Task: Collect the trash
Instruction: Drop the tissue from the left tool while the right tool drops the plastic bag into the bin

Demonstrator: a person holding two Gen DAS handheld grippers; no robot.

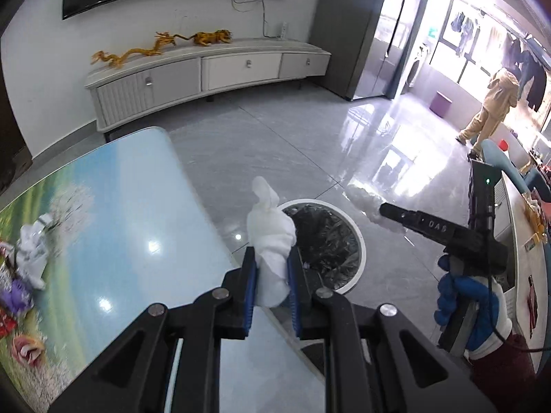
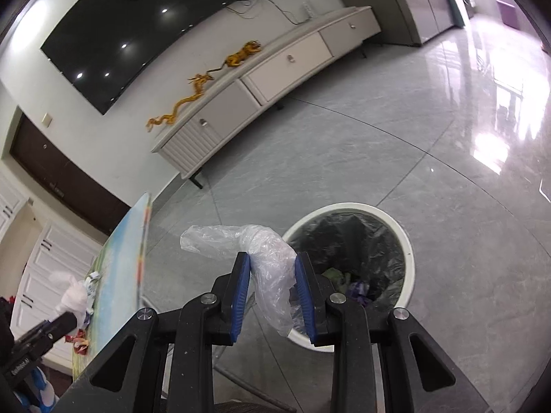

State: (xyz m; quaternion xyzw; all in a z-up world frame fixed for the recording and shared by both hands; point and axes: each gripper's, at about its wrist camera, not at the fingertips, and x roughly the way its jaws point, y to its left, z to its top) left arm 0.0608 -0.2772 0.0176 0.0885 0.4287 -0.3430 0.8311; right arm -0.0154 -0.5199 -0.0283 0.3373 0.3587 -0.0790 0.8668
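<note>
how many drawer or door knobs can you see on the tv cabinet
3: one on the cabinet's left door, one on the middle drawer, one on the right drawer. None looks hidden.

A glossy bench (image 1: 144,206) printed with a sky-and-meadow scene was seen at the left, bearing crumpled white paper (image 1: 31,251), a purple wrapper (image 1: 15,296) and red scraps (image 1: 7,325) near its far-left edge. Beside it, on the grey tiled floor (image 1: 275,137), a white-rimmed bin (image 2: 406,241) lined with a black bag was stood, with scraps lying inside.
</note>
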